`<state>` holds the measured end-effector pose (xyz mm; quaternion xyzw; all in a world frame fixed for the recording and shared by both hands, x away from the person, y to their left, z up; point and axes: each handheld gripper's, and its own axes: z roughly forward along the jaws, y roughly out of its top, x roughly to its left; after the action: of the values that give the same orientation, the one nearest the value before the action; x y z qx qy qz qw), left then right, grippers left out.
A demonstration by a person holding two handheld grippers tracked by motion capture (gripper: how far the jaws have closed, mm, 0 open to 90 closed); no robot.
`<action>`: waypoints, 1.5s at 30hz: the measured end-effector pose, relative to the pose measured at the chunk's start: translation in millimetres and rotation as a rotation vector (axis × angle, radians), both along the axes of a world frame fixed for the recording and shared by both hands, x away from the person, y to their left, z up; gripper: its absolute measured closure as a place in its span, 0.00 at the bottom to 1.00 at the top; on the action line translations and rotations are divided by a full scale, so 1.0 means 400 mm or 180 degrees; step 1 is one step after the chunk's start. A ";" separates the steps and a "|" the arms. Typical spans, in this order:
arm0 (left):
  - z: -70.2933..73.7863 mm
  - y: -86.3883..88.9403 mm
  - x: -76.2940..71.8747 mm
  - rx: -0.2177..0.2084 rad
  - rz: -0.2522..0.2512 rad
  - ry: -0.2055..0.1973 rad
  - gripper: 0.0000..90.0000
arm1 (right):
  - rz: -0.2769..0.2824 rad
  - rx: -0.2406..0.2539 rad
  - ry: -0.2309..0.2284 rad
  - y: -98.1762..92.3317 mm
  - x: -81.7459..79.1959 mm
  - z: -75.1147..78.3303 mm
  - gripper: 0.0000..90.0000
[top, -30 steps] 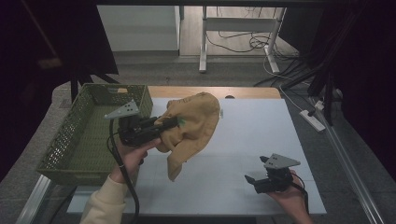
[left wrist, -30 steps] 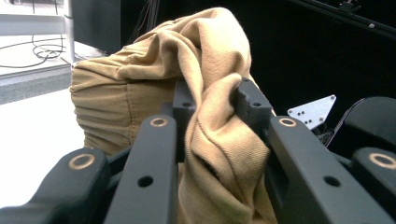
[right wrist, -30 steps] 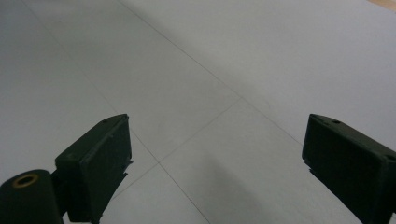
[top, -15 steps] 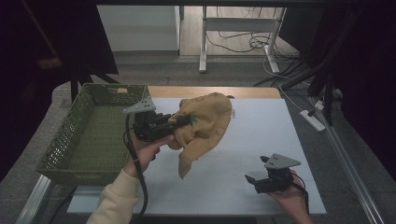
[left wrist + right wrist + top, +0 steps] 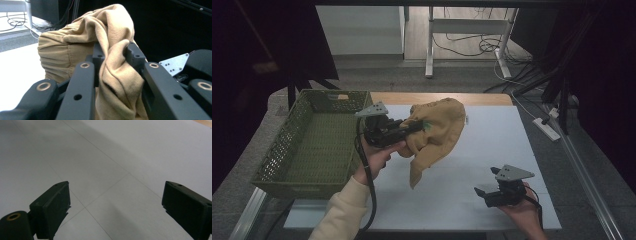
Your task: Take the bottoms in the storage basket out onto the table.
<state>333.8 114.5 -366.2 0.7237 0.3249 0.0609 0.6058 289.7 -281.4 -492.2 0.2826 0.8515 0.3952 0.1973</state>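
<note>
Left hand-held gripper (image 5: 416, 126) clamped, right hand-held gripper (image 5: 480, 192) agape

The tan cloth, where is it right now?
In the high view the tan cloth is pinched in the left gripper, held up over the white table just right of the green basket.

green basket (image 5: 287, 150) table-left | power strip (image 5: 548, 129) floor right | desk legs (image 5: 430, 45) behind

Lab-like workspace, white table (image 5: 472, 150), floor cables (image 5: 462, 47), power strip (image 5: 548, 128), dark curtains (image 5: 592, 55)
</note>
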 end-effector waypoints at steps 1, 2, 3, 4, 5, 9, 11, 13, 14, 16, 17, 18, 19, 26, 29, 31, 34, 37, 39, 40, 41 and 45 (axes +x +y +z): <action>-0.001 -0.002 0.003 0.0000 0.0007 0.0004 0.80 | 0.0002 -0.0002 -0.0004 0.000 0.000 0.000 0.09; -0.003 -0.004 0.007 0.0010 0.0014 0.0008 0.80 | 0.0001 -0.0002 -0.0003 0.000 0.000 0.000 0.09; -0.005 -0.006 0.011 0.0016 0.0027 0.0012 0.80 | 0.0000 0.0000 0.0000 0.000 0.000 0.000 0.09; -0.007 -0.007 0.016 0.0039 0.0047 0.0014 0.80 | 0.0004 -0.0004 -0.0008 0.000 0.000 0.000 0.09; -0.007 -0.007 0.016 0.0039 0.0047 0.0014 0.80 | 0.0001 -0.0002 -0.0004 0.000 0.000 0.000 0.09; -0.027 -0.013 0.039 0.0108 0.0115 0.0080 0.80 | 0.0001 -0.0010 -0.0005 -0.001 0.000 0.000 0.09; -0.037 -0.014 0.045 0.0133 0.0126 0.0107 0.80 | 0.0004 -0.0008 -0.0001 -0.001 0.000 0.000 0.09; -0.047 -0.015 0.051 0.0150 0.0141 0.0135 0.80 | -0.0001 -0.0009 0.0003 -0.001 0.000 0.000 0.09; -0.053 -0.017 0.053 0.0169 0.0151 0.0145 0.80 | -0.0005 -0.0005 0.0012 -0.001 0.000 -0.001 0.09; -0.064 -0.020 0.057 0.0227 0.0166 0.0166 0.80 | -0.0003 -0.0006 0.0015 -0.001 0.000 -0.001 0.09; -0.070 -0.021 0.059 0.0252 0.0175 0.0179 0.80 | 0.0001 -0.0007 0.0006 -0.001 0.001 -0.001 0.09; -0.075 -0.022 0.061 0.0260 0.0179 0.0194 0.80 | 0.0001 -0.0004 0.0008 -0.001 0.001 -0.001 0.09; -0.081 -0.023 0.063 0.0269 0.0179 0.0214 0.80 | -0.0001 -0.0004 0.0013 -0.001 0.000 -0.001 0.09; -0.123 -0.032 0.084 0.0377 0.0199 0.0344 0.80 | -0.0005 -0.0011 0.0014 -0.001 0.000 -0.001 0.09; -0.139 -0.036 0.090 0.0404 0.0193 0.0400 0.80 | -0.0003 -0.0011 0.0014 -0.002 0.000 -0.001 0.09; -0.152 -0.041 0.093 0.0437 0.0180 0.0435 0.80 | -0.0004 -0.0007 0.0012 -0.002 0.000 -0.001 0.09; -0.170 -0.048 0.098 0.0479 0.0158 0.0488 0.80 | -0.0003 -0.0009 0.0012 -0.002 0.000 0.000 0.09; -0.179 -0.051 0.101 0.0495 0.0153 0.0510 0.80 | -0.0005 -0.0010 0.0012 -0.002 0.000 0.000 0.09; -0.189 -0.055 0.104 0.0520 0.0147 0.0545 0.80 | 0.0000 -0.0002 0.0009 -0.002 0.000 -0.001 0.09; -0.189 -0.055 0.104 0.0520 0.0147 0.0545 0.80 | -0.0001 0.0000 0.0012 -0.002 0.000 -0.001 0.09; -0.196 -0.058 0.106 0.0543 0.0139 0.0566 0.80 | -0.0001 0.0000 0.0009 -0.002 0.001 -0.001 0.09; -0.215 -0.066 0.108 0.0570 0.0118 0.0619 0.80 | -0.0005 0.0001 0.0012 -0.003 0.000 -0.001 0.09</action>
<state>377.2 88.2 -452.1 0.7712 0.3887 0.0304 0.5032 289.8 -282.6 -492.5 0.2841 0.8515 0.3947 0.1959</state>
